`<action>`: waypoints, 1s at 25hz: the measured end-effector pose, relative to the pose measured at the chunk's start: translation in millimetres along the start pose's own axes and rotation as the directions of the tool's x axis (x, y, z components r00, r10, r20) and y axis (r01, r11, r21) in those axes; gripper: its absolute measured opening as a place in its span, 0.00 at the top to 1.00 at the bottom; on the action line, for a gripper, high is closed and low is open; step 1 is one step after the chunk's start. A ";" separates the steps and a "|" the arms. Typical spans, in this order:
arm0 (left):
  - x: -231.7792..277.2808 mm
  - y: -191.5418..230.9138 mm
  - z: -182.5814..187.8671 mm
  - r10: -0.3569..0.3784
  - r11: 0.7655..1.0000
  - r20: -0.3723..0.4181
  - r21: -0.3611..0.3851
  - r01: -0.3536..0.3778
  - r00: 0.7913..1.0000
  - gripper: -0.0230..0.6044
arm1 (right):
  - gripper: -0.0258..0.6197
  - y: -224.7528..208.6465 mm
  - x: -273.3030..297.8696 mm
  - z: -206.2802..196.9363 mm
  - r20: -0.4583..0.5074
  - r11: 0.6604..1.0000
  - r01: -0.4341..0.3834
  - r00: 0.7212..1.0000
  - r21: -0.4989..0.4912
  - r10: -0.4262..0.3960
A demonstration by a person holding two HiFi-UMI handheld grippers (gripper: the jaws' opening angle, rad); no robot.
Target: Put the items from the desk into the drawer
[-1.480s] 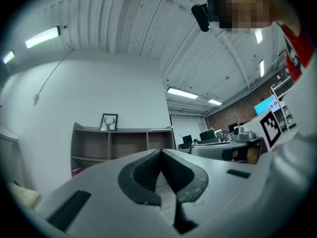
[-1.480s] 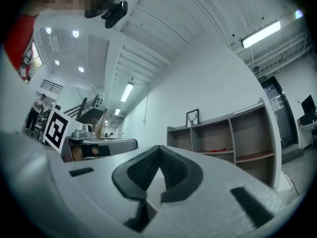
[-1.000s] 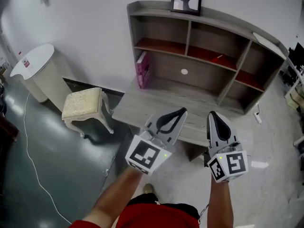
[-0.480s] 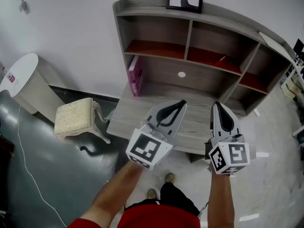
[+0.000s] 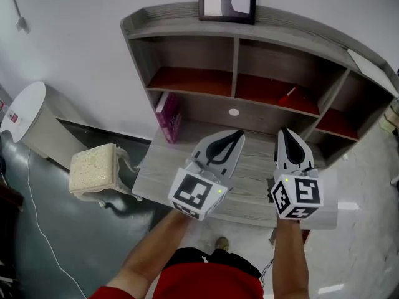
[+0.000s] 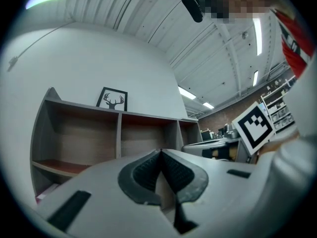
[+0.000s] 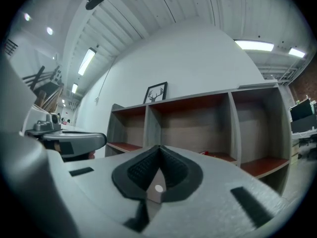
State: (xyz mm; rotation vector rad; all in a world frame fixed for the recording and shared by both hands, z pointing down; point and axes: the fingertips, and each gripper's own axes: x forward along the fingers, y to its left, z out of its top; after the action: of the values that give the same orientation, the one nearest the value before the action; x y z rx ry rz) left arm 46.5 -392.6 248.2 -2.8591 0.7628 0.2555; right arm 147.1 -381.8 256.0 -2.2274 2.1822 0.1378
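Note:
A grey desk [image 5: 163, 167] carries a shelf unit [image 5: 235, 67] against the white wall. A pink book or box [image 5: 167, 116] stands at the desk's left end, under the left shelf. A small red item [image 5: 288, 93] lies on the middle-right shelf. My left gripper [image 5: 239, 133] hangs above the desk's front, jaws shut and empty. My right gripper [image 5: 284, 131] hangs beside it, also shut with nothing held. No drawer shows in any view. In the gripper views the left gripper [image 6: 159, 151] and right gripper [image 7: 159, 148] face the shelf unit [image 6: 99, 135].
A framed deer picture [image 5: 227, 0] stands on top of the shelf unit. A cream stool [image 5: 93, 167] sits left of the desk, with a round white table [image 5: 25, 108] farther left. A cable [image 5: 37, 229] trails across the dark floor.
The view has closed in on the desk and shelves, which now sit lower and larger in frame. Both grippers stay shut, side by side.

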 end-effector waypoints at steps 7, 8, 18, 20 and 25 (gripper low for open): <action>32.8 21.8 -11.3 -0.019 1.000 0.002 -0.021 0.019 1.000 0.95 | 0.95 -29.8 50.4 -10.4 -0.069 0.997 0.075 0.995 -0.025 -0.077; 36.1 24.5 -13.2 -0.028 0.999 0.002 -0.024 0.028 1.000 0.95 | 0.93 -33.4 57.4 -12.4 -0.083 0.995 0.093 0.992 -0.027 -0.095; 47.0 31.1 -28.4 -0.144 0.988 -0.023 -0.064 0.142 0.989 0.95 | 0.63 -79.7 126.5 -44.4 -0.254 0.958 0.287 0.926 -0.014 -0.281; 46.6 33.1 -32.7 -0.156 0.985 -0.029 -0.077 0.154 0.987 0.95 | 0.60 -85.0 134.7 -52.0 -0.286 0.951 0.309 0.909 -0.026 -0.303; 43.1 37.0 -41.5 -0.172 0.982 -0.026 -0.087 0.170 0.985 0.95 | 0.60 -93.5 143.6 -70.3 -0.339 0.939 0.342 0.879 -0.038 -0.334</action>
State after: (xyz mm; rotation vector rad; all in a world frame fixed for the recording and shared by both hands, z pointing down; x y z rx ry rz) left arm 69.6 -453.4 275.0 -2.9934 0.5186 0.2215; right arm 246.6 -528.3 310.5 -2.7489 1.8591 -0.3019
